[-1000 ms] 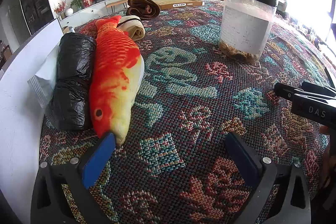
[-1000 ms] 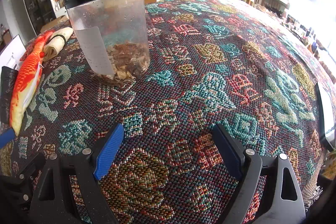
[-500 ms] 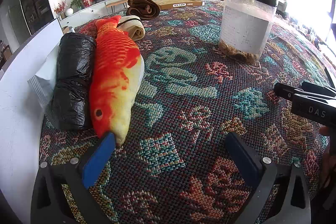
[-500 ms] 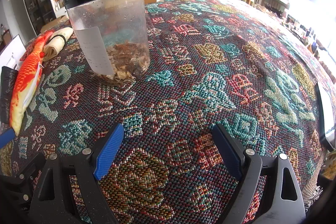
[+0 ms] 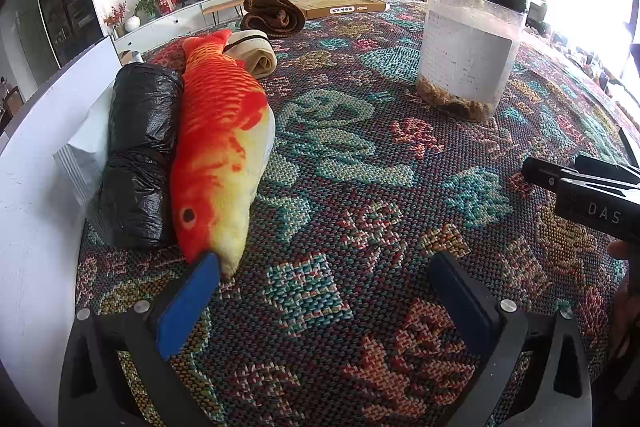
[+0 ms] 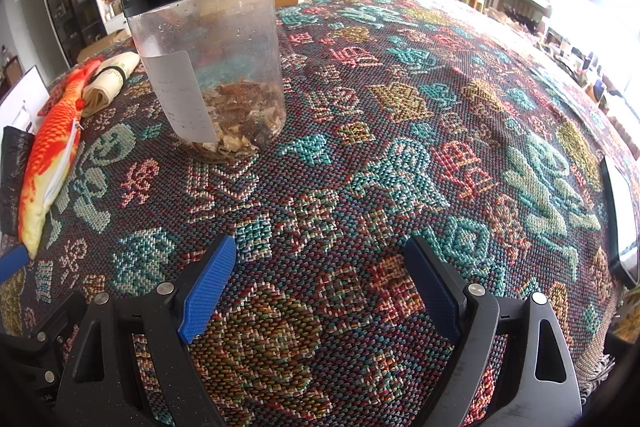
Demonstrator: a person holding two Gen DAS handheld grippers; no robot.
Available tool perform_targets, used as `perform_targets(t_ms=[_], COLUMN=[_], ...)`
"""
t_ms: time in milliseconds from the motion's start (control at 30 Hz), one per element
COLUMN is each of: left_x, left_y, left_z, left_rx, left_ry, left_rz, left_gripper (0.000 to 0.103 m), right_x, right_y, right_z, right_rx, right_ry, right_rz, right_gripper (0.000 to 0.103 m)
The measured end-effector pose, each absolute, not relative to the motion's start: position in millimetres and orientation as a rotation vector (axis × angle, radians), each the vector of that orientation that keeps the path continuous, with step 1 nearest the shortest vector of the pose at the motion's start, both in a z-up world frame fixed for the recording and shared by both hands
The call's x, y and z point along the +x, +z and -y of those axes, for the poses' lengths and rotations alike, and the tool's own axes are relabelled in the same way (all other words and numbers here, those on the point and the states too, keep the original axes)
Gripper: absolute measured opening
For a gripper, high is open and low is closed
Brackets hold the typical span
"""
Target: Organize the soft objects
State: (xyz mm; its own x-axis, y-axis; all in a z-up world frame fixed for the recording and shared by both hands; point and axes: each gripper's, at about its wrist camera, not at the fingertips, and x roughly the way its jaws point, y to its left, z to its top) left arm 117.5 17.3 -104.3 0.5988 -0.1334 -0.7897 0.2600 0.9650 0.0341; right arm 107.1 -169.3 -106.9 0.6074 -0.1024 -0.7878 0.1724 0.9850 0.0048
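Your left tool [image 5: 324,291] sits low over the patterned desk [image 5: 360,195] with its jaws spread wide and nothing between them. The plush fish [image 5: 220,151] lies at its 11 o'clock, nose toward you, the snout just beside the left blue pad [image 5: 188,311]; whether they touch is not clear. A black plastic bundle [image 5: 140,155] presses along the fish's far left flank, against a white panel [image 5: 36,155]. A rolled beige cloth [image 5: 256,53] lies by the tail, with a brown knitted bundle [image 5: 272,15] and a flat box [image 5: 340,7] farther off at 12 o'clock.

A clear jar with a black lid [image 6: 208,67] stands at 11 o'clock from your right tool [image 6: 320,291], well clear of the fish. The right tool is also wide open and empty, level over bare cloth, and shows at 3 o'clock in the left view.
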Motion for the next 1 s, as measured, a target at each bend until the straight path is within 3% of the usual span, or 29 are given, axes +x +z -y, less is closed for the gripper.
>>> perform_targets(t_ms=[1000], left_x=[100], left_y=[-104], left_z=[-25], left_rx=[0.101], left_ry=[-0.215], left_rz=[-0.966], left_gripper=[0.103], right_x=[108], right_y=[-107], right_z=[171], right_rx=[0.082], right_ry=[-0.157], right_rz=[-0.904], right_gripper=[0.089])
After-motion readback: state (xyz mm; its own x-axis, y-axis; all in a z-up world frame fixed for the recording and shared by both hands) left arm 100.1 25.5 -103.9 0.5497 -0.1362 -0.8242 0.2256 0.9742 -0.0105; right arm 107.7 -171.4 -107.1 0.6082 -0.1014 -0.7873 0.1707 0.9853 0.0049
